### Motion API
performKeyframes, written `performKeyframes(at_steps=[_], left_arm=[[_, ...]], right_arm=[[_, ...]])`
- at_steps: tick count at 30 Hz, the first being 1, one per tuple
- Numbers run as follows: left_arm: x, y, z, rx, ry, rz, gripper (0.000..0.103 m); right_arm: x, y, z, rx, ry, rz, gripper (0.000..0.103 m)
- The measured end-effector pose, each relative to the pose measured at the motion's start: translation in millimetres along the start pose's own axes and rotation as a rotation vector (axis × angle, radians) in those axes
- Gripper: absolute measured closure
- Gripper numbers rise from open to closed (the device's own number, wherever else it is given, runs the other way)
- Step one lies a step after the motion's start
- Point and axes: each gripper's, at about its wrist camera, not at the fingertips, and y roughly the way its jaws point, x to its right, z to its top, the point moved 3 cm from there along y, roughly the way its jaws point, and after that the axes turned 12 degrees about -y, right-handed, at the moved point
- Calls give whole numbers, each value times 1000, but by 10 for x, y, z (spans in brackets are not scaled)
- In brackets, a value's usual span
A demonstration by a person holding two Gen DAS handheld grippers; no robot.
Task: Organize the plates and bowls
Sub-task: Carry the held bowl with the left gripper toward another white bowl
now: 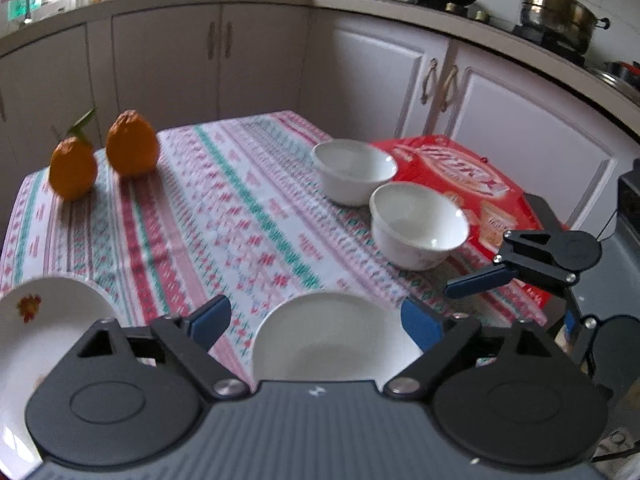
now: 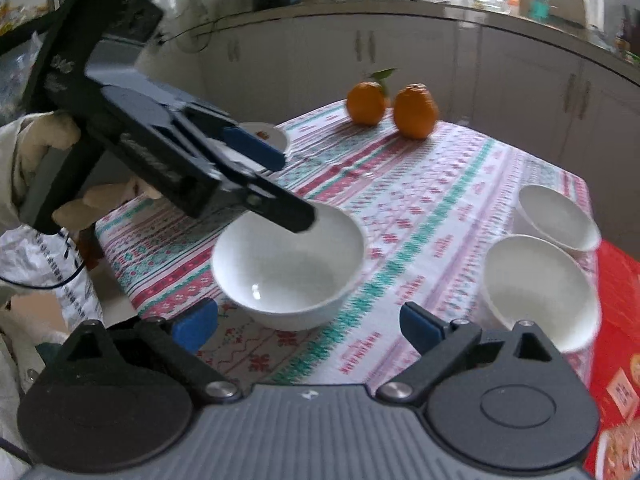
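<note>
Directly ahead of left gripper [image 1: 316,320], jaws spread wide: white bowl [image 1: 336,340] between fingers, unclamped, on patterned tablecloth [image 1: 240,216]. Beyond, toward right gripper [image 2: 308,322], likewise wide and empty: two bowls [image 1: 418,224] beside red box [image 1: 480,184].

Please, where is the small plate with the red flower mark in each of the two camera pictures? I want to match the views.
Left wrist view: the flower plate lies at the lower left edge, partly behind the left gripper.
Right wrist view: the same plate shows at upper centre-left, mostly hidden behind the left gripper's body.
Shared landmark: the two oranges at the table's far corner.
</note>
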Motion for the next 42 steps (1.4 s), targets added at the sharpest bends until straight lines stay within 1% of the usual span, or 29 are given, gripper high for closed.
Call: performKeyframes(at_steps=[6, 10, 12, 16, 24, 26, 29, 31, 33, 36, 37, 39, 42], left_arm=[[287, 121, 204, 14, 62, -21, 11], [456, 298, 311, -3, 96, -41, 11], [541, 415, 357, -18, 119, -44, 11], [651, 629, 421, -48, 136, -55, 11], [791, 1092, 541, -110, 146, -68, 12], [810, 1187, 567, -127, 144, -72, 14], [826, 1318, 598, -152, 137, -75, 21], [824, 1387, 610, -165, 134, -69, 30], [821, 1441, 622, -179, 129, -76, 34], [825, 1509, 637, -195, 128, -78, 37], [829, 1525, 639, -197, 131, -78, 41], [829, 1565, 647, -208, 127, -80, 46], [830, 1591, 647, -215, 128, -85, 48]], right_arm=[[334, -245, -125, 11, 31, -135, 3], [584, -316, -226, 4, 42, -222, 2], [690, -314, -275, -1, 50, -238, 2], [855, -238, -375, -20, 56, -249, 2], [1036, -64, -501, -40, 56, -229, 2], [1071, -19, -504, -42, 52, -223, 2], [1109, 18, -512, -37, 46, -206, 3], [1130, 45, -517, -39, 39, -199, 4], [1145, 51, -521, -36, 35, -198, 4], [1166, 33, -526, -29, 31, -190, 5], [1171, 27, -525, -28, 30, -191, 6], [1185, 15, -531, -24, 33, -187, 7], [1202, 20, -533, -22, 37, -182, 9]])
